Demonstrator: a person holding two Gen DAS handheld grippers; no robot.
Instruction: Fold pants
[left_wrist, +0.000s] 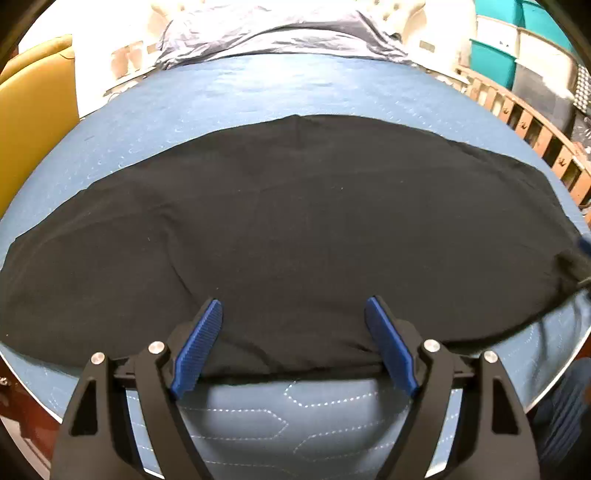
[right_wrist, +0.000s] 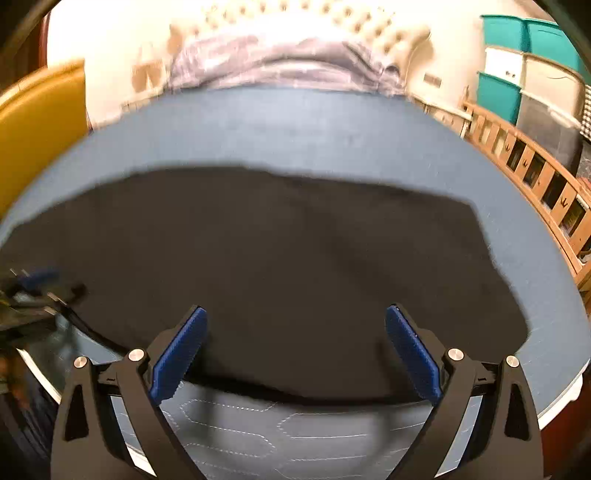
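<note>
Black pants flat on blue quilt | left gripper spread, empty | right gripper spread, empty | no legible writing

Black pants lie spread flat and sideways across the blue quilted bedspread, fairly smooth with a few soft creases, their near edge close to the bed's front edge.

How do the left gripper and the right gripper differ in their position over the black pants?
The left gripper sits over the middle of the near edge of the black pants, while the right gripper is near their right end. The left gripper's view is sharp; the right gripper's is blurred. Both are open, with blue pads straddling the near hem above the blue quilted cover.
</note>
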